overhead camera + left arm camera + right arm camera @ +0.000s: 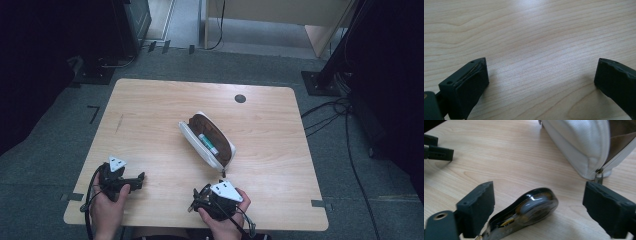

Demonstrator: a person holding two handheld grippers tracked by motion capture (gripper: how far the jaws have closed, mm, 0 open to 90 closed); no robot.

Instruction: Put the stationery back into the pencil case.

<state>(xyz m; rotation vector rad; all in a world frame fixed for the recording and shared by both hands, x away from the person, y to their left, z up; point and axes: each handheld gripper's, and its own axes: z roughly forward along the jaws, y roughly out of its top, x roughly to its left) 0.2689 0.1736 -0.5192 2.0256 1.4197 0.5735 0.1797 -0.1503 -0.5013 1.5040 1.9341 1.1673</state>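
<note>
A white pencil case [196, 141] with a brown lining lies unzipped in the middle of the wooden table [150, 110], and a green-and-white tube [207, 143] rests inside it. In the right gripper view a clear correction-tape dispenser [534, 208] lies flat on the table between the wide-apart jaws of my right gripper [540, 192]; neither jaw touches it. The case's white end [579, 147] and zip pull sit just beyond. My right gripper [199, 197] is near the table's front edge. My left gripper [140, 181] [541, 72] stands open over bare wood at the front left.
A dark round grommet [240, 98] sits in the table's far side. Black stands and cables [325, 115] are on the floor to the right, dark equipment [125, 30] at the back left. Bare wood stretches left of the case.
</note>
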